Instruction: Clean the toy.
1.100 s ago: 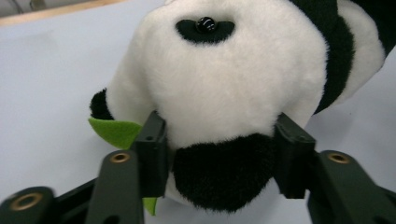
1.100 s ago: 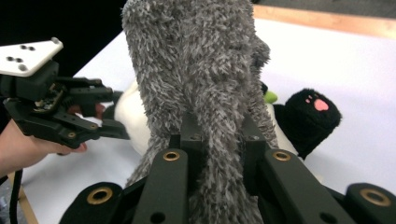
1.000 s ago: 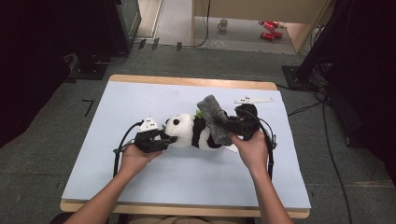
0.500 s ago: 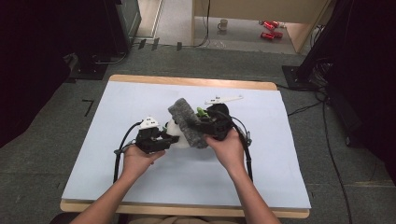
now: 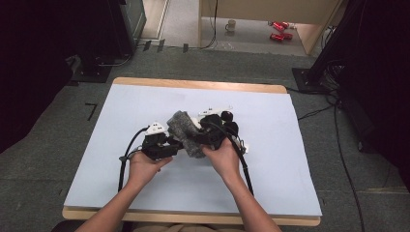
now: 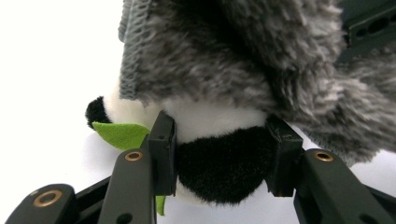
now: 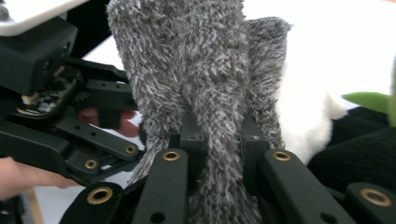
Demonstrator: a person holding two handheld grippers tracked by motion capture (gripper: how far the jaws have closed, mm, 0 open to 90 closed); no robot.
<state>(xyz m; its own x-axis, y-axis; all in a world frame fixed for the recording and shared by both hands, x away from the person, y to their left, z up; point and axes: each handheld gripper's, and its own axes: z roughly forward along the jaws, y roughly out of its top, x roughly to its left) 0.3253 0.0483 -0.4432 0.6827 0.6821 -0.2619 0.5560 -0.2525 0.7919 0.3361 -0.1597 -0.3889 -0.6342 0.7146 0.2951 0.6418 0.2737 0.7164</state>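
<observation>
A black-and-white panda plush (image 6: pixel 210 119) with a green leaf (image 6: pixel 119 134) lies on the pale mat (image 5: pixel 145 101). My left gripper (image 6: pixel 222 158) is shut on its black middle, both pads pressing into the fur. A grey fuzzy cloth (image 5: pixel 183 126) hangs over the panda's top (image 6: pixel 224 60). My right gripper (image 7: pixel 219 140) is shut on that cloth (image 7: pixel 196 60), pinching a fold between its jaws. In the high view the left gripper (image 5: pixel 157 142) and the right gripper (image 5: pixel 212 133) sit close together mid-table, with the cloth between them hiding most of the panda.
The mat covers a wooden table (image 5: pixel 193 85) with bare room on all sides of the hands. On the floor beyond stand a mug (image 5: pixel 232 24), red objects (image 5: pixel 278 30) and black stands. Cables (image 5: pixel 338 145) run along the right.
My right hand has carried the grey cloth leftward and down over the panda, close up to the left gripper. The left hand has stayed put, still clamped on the plush.
</observation>
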